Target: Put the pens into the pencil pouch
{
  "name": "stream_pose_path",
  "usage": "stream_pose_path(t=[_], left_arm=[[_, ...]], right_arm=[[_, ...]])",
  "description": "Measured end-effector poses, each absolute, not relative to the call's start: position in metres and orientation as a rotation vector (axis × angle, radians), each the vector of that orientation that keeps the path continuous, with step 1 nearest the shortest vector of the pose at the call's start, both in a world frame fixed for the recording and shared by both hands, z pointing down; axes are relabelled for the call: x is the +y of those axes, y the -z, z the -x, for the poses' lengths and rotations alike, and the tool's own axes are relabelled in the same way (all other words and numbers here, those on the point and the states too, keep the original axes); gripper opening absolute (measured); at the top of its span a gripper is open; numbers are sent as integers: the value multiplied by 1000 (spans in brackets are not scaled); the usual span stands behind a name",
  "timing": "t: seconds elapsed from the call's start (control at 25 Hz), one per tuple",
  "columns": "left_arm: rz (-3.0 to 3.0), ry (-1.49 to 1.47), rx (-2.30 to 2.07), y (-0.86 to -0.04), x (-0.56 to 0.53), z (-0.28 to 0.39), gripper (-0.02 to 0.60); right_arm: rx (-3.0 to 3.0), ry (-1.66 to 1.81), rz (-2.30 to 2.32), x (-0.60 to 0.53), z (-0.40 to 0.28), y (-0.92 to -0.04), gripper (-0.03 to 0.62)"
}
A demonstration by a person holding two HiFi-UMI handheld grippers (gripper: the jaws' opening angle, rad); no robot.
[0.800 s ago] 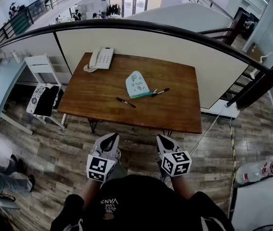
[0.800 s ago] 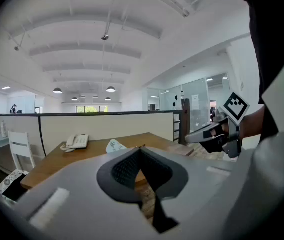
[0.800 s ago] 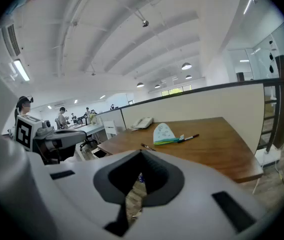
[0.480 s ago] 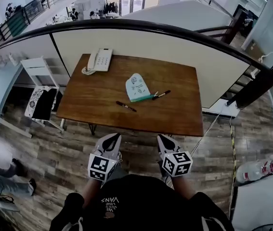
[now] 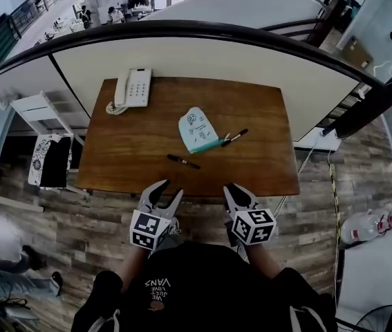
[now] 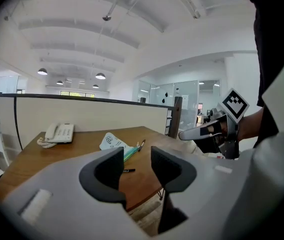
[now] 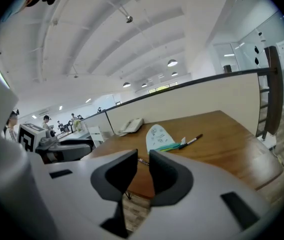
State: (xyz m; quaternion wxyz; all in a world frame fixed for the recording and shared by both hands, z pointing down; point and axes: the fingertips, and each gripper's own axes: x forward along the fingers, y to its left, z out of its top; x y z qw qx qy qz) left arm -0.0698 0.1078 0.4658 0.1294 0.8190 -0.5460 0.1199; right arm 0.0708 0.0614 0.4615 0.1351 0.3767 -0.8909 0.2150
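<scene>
Head view: we see the pouch (image 5: 196, 128) on the table (image 5: 126, 164), one pen (image 5: 182, 161) near it, a second pen (image 5: 236, 137) beside its right end. Left gripper view: the left gripper (image 6: 136, 156) is open wide, empty. Right gripper view: the right gripper (image 7: 143, 160) is nearly closed, empty.

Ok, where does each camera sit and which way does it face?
Head view: person's head, steeply down onto brown wooden table; left hand-held gripper, right hand-held gripper, black shirt show.
Left gripper view: on that gripper, along its jaws tableward; right one shows.
Right gripper view: likewise; left one shows.
All share the white telephone.
</scene>
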Motion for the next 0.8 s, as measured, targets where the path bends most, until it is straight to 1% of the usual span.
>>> stream_pose_path(t=[0.08, 0.16, 0.6, 0.8], left_arm=[[-2404, -360, -1553, -471, 93, 78, 155], [-2423, -387, -1505, -477, 79, 85, 161], [-2561, -609, -1221, -511, 20, 100, 187], [-2598, -775, -1114, -546, -3, 91, 189]], right_arm=[[-2558, -645, -1096, 53, -59, -467, 71], [-2528, -664, -1108, 47, -49, -475, 94], [-2374, -736, -1251, 32, -21, -507, 95], [-2297, -621, -1236, 32, -20, -525, 94]])
